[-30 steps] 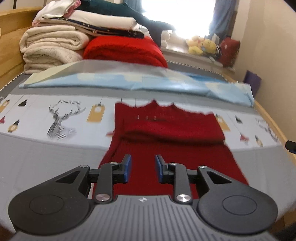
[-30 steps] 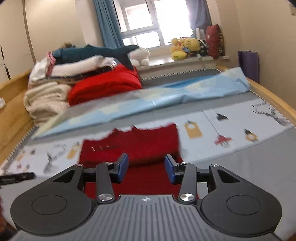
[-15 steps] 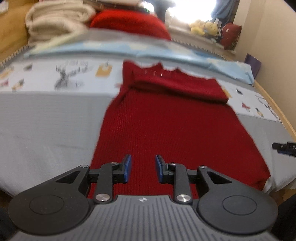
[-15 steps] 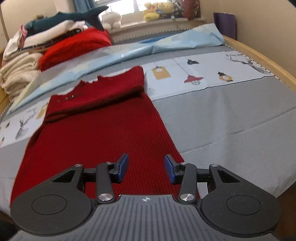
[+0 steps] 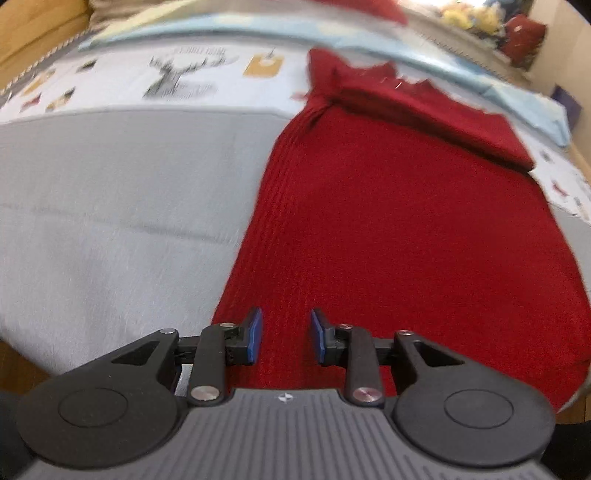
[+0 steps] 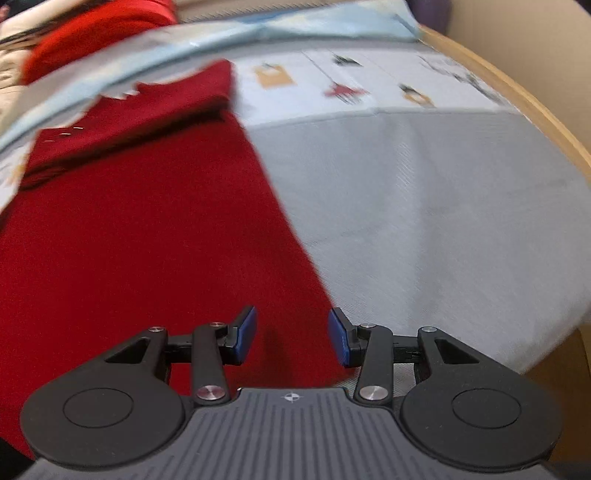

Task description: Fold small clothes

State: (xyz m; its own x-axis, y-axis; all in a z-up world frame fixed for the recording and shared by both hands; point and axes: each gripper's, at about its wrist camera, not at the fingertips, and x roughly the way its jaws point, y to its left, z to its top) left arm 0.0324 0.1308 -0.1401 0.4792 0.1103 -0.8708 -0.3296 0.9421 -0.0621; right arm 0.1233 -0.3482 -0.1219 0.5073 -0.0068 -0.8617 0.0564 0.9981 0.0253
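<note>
A dark red knit garment lies flat on the bed, its sleeves folded across the top near the collar. In the left wrist view my left gripper hovers over the garment's near left corner, its jaws opening with nothing between the blue pads. In the right wrist view the same red garment fills the left half. My right gripper hangs over its near right corner, open, with only cloth seen below the gap. Neither gripper holds anything.
The bed has a grey cover with a printed white band of deer and lantern pictures. A light blue sheet lies behind the garment. A wooden bed rail curves along the right. A bright red blanket sits far back.
Both grippers have dropped and tilted down toward the garment's near hem, so the garment looks much larger. The stacked bedding and window have slid out of the top. The left jaws have widened slightly.
</note>
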